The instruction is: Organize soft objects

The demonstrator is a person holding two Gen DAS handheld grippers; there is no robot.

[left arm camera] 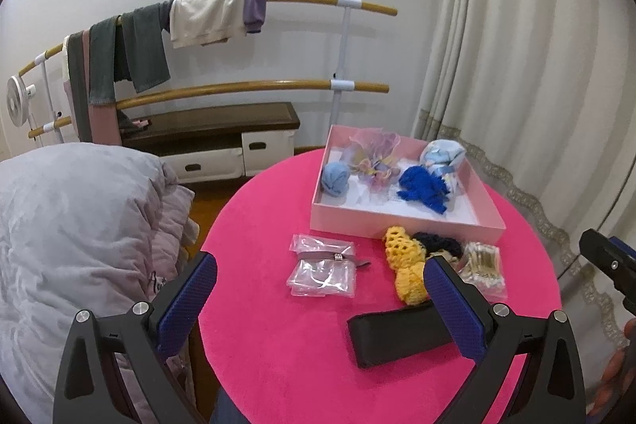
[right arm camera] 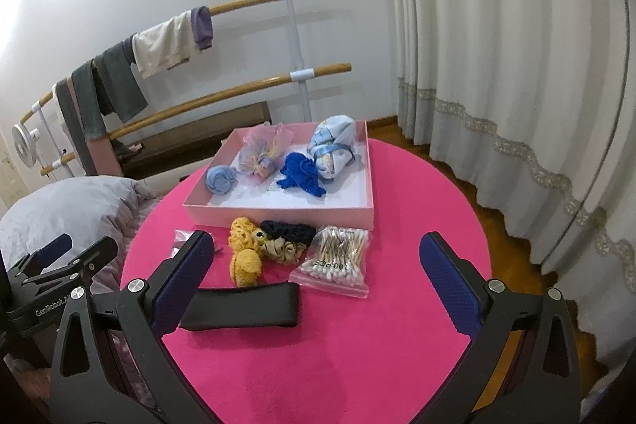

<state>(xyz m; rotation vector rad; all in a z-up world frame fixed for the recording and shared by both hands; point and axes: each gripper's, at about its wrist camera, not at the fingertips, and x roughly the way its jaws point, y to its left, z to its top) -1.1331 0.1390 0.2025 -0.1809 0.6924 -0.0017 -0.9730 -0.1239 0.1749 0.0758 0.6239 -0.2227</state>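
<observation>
A pink box (left arm camera: 397,221) (right arm camera: 278,215) at the far side of the round pink table (left arm camera: 298,364) (right arm camera: 377,344) holds a light blue ball (left arm camera: 335,179), a pastel tulle bundle (left arm camera: 373,161), a royal blue knit piece (left arm camera: 423,187) (right arm camera: 300,171) and a blue-white cloth bundle (left arm camera: 445,155) (right arm camera: 332,146). In front of it lie a yellow crochet piece (left arm camera: 403,265) (right arm camera: 244,259), a black scrunchie (right arm camera: 292,231), a beige scrunchie (right arm camera: 280,249) and a black band (left arm camera: 397,336) (right arm camera: 242,306). My left gripper (left arm camera: 320,299) and right gripper (right arm camera: 312,283) are open and empty above the table's near side.
A bag of cotton swabs (right arm camera: 338,261) and clear plastic bags (left arm camera: 324,265) lie on the table. A grey duvet (left arm camera: 71,225) is at the left, a curtain (right arm camera: 497,66) at the right, a rail with hung clothes (left arm camera: 159,38) behind.
</observation>
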